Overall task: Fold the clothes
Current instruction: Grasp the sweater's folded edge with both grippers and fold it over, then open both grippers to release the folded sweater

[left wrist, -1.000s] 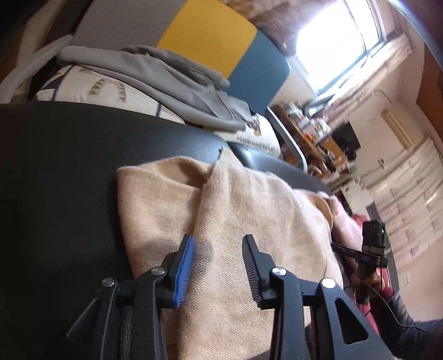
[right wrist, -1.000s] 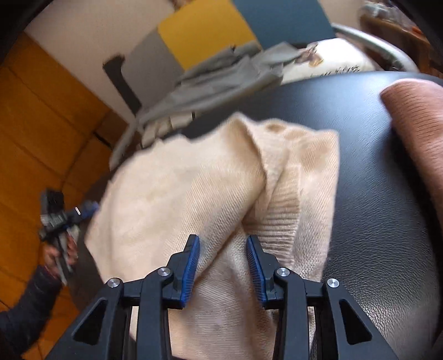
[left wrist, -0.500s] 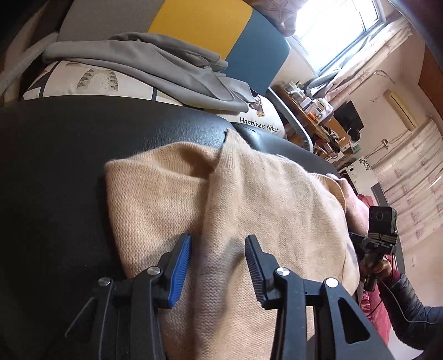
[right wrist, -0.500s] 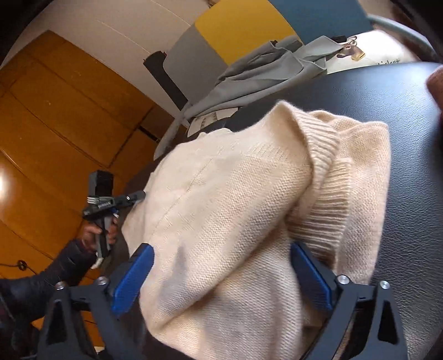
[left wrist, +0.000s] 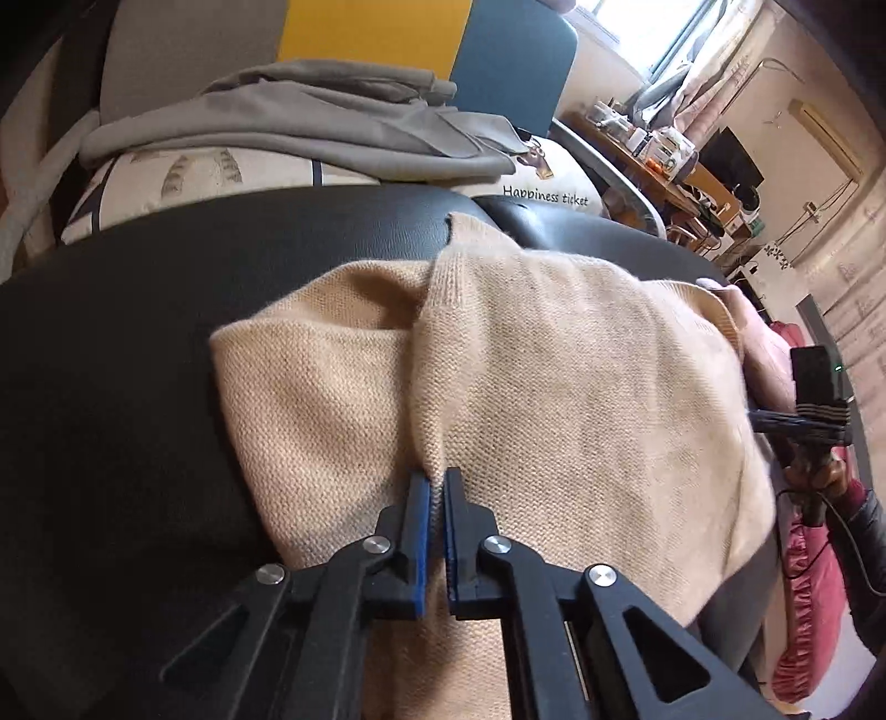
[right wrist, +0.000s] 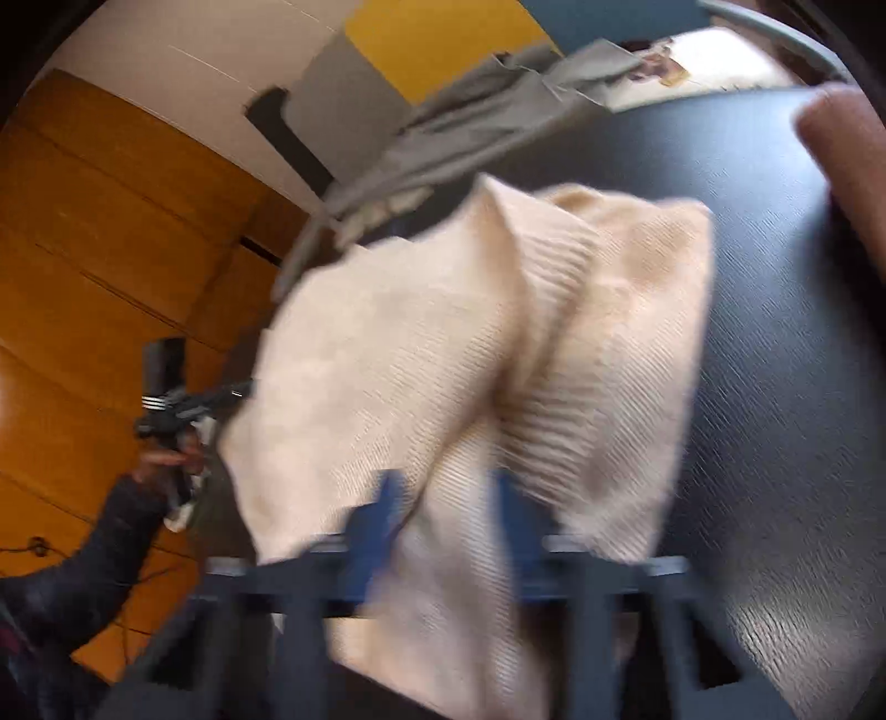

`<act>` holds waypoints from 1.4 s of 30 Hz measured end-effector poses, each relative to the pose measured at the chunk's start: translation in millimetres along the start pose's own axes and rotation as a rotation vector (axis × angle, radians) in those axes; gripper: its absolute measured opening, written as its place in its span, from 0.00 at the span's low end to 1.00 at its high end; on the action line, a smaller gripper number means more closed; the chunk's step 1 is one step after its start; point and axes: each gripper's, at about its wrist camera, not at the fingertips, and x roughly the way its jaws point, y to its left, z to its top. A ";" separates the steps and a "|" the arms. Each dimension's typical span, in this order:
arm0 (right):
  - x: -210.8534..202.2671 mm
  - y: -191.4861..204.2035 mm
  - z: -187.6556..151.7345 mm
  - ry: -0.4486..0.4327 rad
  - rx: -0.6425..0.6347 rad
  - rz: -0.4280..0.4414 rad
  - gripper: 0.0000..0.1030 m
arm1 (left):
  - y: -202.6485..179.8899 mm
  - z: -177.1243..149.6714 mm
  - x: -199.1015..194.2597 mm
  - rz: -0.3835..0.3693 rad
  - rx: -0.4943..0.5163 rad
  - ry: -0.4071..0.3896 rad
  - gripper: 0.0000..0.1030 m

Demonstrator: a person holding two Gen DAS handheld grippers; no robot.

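Spanning most of both views, a black padded seat (left wrist: 138,343) is recorded as the supporting surface, its leather-like grain seen at the right of the right wrist view (right wrist: 786,387). Laid across it is a beige knitted sweater (left wrist: 554,387), partly folded, with one layer doubled over another and a raised ridge running down the middle; in the right wrist view the same sweater (right wrist: 398,360) is shown with a ribbed band folded along its centre. Behind the seat a grey garment (left wrist: 310,127) is draped in a loose heap over a white printed cushion (left wrist: 221,171), on which the words "Happiness ticket" are read. A panel of grey, yellow and blue (left wrist: 376,33) is noted behind these. A pink knitted item (right wrist: 847,166) is seen at the seat's far right edge in the right wrist view. An orange wooden wall (right wrist: 83,277) is noted at the left of that view. The left gripper (left wrist: 436,487) is recorded as clenched on the sweater's central ridge, a pinch of knit being held between its blue pads (left wrist: 422,526). The right gripper (right wrist: 443,498) is heavily blurred by motion; its blue fingers (right wrist: 382,509) are seen standing apart on either side of a sweater fold, and whether the cloth is gripped cannot be told.
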 end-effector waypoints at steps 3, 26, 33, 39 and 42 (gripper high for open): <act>-8.0 9.7 -11.9 0.014 -0.028 -0.045 0.09 | 1.5 -14.9 -8.9 -0.001 -0.017 -0.009 0.03; -69.2 31.2 -139.5 0.033 0.012 -0.244 0.09 | 21.4 -177.6 -78.2 -0.055 -0.239 -0.079 0.05; -101.1 65.0 -118.6 -0.031 -0.137 -0.332 0.55 | 30.7 -170.8 -108.0 0.009 -0.268 -0.097 0.08; -87.2 110.8 -71.8 -0.190 -0.353 -0.400 0.70 | 10.7 -136.4 -118.9 -0.015 -0.231 -0.209 0.14; -39.7 115.3 -40.0 -0.139 -0.400 -0.418 0.70 | 6.4 -120.3 -107.8 0.013 -0.208 -0.209 0.14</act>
